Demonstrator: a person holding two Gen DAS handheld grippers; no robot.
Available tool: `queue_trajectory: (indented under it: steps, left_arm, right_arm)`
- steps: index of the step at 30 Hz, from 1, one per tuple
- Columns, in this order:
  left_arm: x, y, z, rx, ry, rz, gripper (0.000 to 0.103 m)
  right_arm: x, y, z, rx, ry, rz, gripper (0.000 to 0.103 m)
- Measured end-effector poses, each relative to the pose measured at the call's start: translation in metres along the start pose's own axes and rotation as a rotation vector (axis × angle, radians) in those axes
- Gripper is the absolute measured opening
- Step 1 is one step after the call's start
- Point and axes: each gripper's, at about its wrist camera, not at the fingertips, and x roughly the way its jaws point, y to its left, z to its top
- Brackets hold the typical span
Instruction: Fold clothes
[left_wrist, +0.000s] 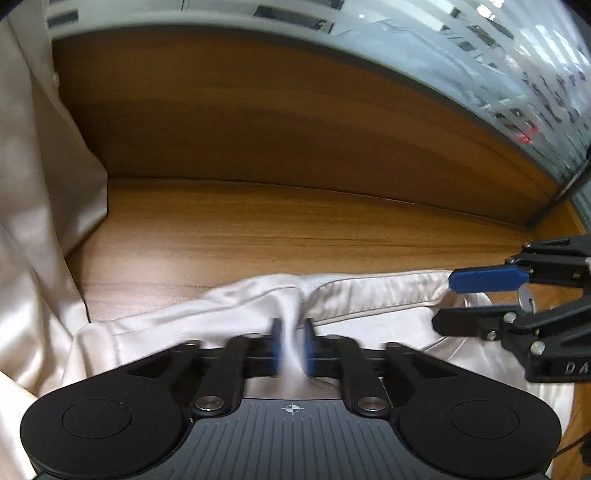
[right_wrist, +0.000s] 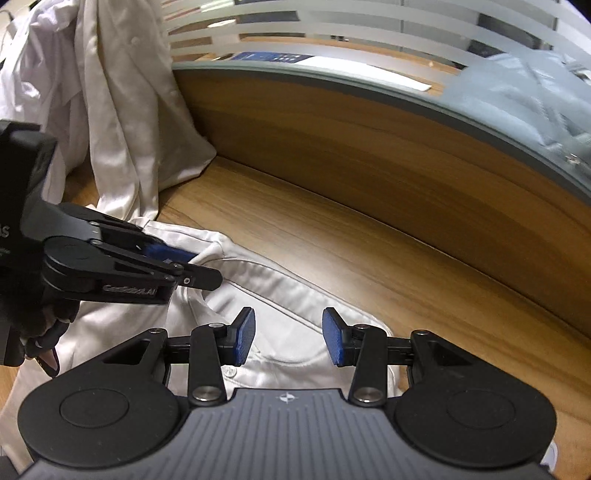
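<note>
Left gripper (left_wrist: 292, 347): blue pads drawn together on a raised pinch of the white shirt (left_wrist: 369, 299), near its collar band. Right gripper (right_wrist: 289, 341): pads apart, nothing between them, poised over the collar (right_wrist: 258, 284) and top button area of the same shirt.

Shirt lies crumpled on the wooden table (right_wrist: 369, 258), directly under and ahead of both grippers; its lower part runs out of view.

Handling (judgement): thin, light, limp cloth with a slight sheen, likely to slide between the pads. Seamed edges, collar band or shoulder, look like the firmest holds.

Farther left, more pale garments (right_wrist: 122, 110) hang in a heap against the wooden back panel (left_wrist: 295, 122); frosted glass above.
</note>
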Motion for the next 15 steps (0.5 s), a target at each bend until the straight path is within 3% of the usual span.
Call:
queue_trajectory:
  steps: [2,6,11,15]
  left_arm:
    - [-0.001,0.009,0.001,-0.062,-0.006,-0.058,0.005]
    - [-0.001,0.039,-0.002,-0.281,-0.011,-0.223,0.005]
    - [0.004,0.069,-0.012,-0.532,-0.014,-0.393,0.005]
    - [0.009,0.081,-0.02,-0.664,-0.013,-0.504,0.005]
  right_arm:
    - [0.006,0.001,0.001,-0.016,-0.003,0.011,0.046]
    - [0.017,0.004,0.003,-0.055,-0.013,0.026,0.046]
    - [0.026,0.016,0.002,-0.158,-0.044,-0.005,0.046]
    - [0.041,0.028,0.005,-0.256,-0.056,-0.036,0.046]
